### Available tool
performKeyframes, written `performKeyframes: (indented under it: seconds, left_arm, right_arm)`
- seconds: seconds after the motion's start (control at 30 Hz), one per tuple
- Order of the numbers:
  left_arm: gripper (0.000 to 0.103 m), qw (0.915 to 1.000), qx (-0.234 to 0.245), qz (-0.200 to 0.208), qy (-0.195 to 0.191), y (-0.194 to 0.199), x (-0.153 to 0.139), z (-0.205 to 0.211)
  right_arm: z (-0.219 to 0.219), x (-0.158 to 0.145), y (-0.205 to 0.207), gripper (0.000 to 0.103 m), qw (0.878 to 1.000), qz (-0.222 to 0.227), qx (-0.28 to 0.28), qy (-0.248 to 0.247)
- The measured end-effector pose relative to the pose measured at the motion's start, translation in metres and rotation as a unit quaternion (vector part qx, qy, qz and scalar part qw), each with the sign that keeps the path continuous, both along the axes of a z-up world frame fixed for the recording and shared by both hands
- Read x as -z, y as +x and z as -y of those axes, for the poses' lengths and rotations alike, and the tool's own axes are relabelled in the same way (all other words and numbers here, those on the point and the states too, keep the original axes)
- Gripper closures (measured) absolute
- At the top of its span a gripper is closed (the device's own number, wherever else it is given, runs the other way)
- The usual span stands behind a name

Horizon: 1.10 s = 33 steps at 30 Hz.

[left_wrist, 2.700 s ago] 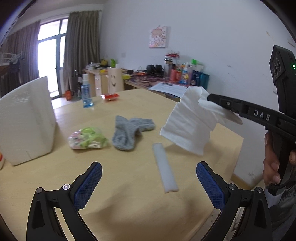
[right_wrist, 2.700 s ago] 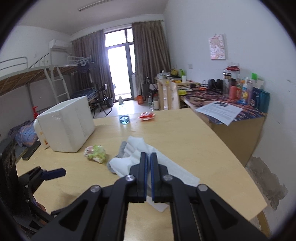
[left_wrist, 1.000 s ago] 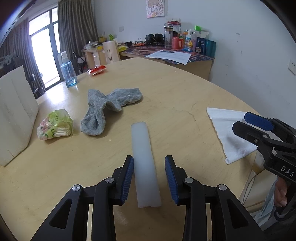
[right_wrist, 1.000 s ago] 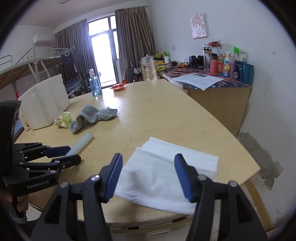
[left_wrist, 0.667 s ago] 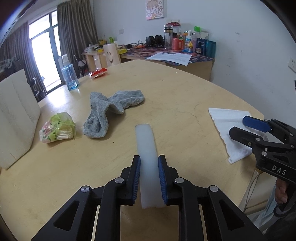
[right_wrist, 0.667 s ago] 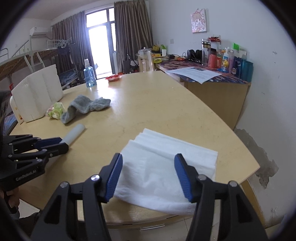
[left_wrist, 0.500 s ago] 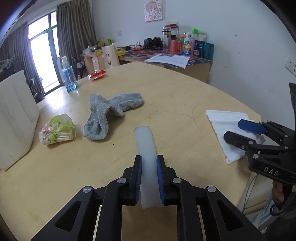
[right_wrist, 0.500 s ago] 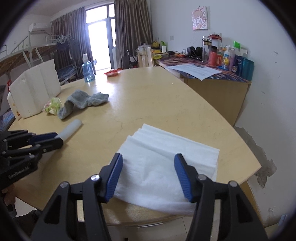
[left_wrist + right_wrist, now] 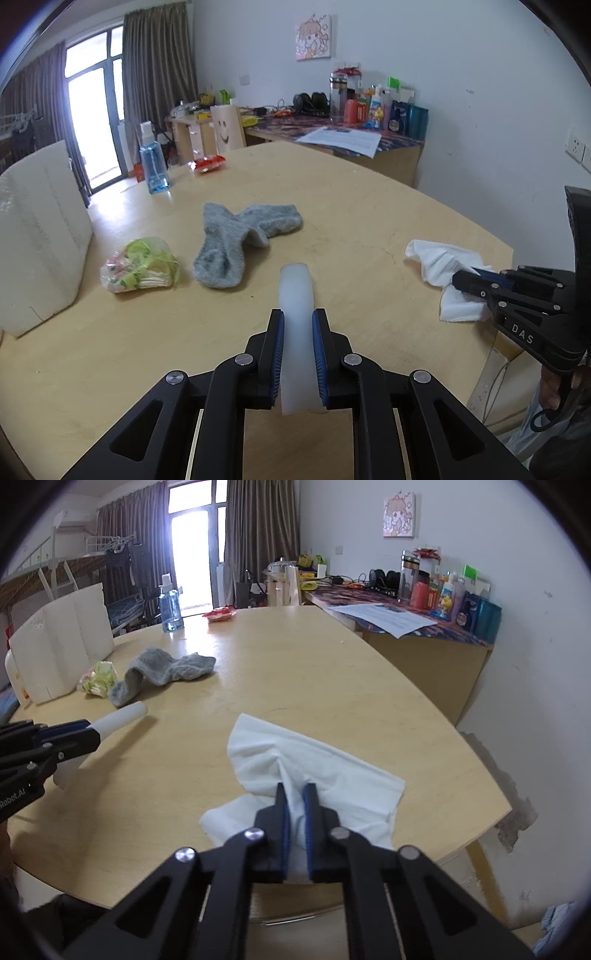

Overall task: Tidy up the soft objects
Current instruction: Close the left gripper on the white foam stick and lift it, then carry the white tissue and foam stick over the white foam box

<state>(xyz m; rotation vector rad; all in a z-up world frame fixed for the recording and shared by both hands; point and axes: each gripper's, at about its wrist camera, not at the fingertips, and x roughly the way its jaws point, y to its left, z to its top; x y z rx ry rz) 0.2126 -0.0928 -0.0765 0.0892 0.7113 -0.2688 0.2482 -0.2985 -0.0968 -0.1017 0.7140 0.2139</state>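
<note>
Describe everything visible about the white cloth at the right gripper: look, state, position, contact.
The white cloth is a thin, soft, towel-like sheet, plain white. It lies bunched and creased near the right edge of the round wooden table, its middle gathered into a ridge, one corner flat toward the rim. The right gripper is shut on that ridge, blue pads pressing either side. Most of the cloth rests on the tabletop. Nothing else touches it.

Daylight from blown-out window (image 9: 192,559), soft shadows, sharp w/ fisheye bend, dark vignette corners
</note>
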Motion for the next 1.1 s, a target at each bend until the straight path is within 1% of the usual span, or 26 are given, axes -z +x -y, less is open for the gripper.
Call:
performKeyframes:
  seconds: [0.27,0.5,0.63,0.9,1.1]
  left_arm:
    - [0.086,0.9995,-0.012,0.029,-0.006,-0.012,-0.019,-0.018]
    - [0.086,0.9975,-0.026,0.066,-0.005,-0.029,-0.042,-0.035]
    - [0.086,0.9952,-0.038,0.09,-0.001,-0.043,-0.056,-0.047]
    - [0.086,0.9889,-0.064,0.134,-0.001,-0.069,-0.079,-0.073]
    - [0.086,0.984,-0.091,0.153,0.002,-0.085,-0.09,-0.091]
  right_arm:
    - [-0.011,-0.032,-0.016,0.096,0.998,0.047,-0.014,0.027]
    - [-0.024,-0.049,-0.027,0.096,0.996,0.069,-0.025,0.049]
    - [-0.031,-0.059,-0.034,0.096,0.994,0.081,-0.033,0.064]
    - [-0.055,-0.079,-0.048,0.096,0.989,0.105,-0.064,0.076]
    - [-0.07,-0.091,-0.06,0.096,0.984,0.129,-0.089,0.085]
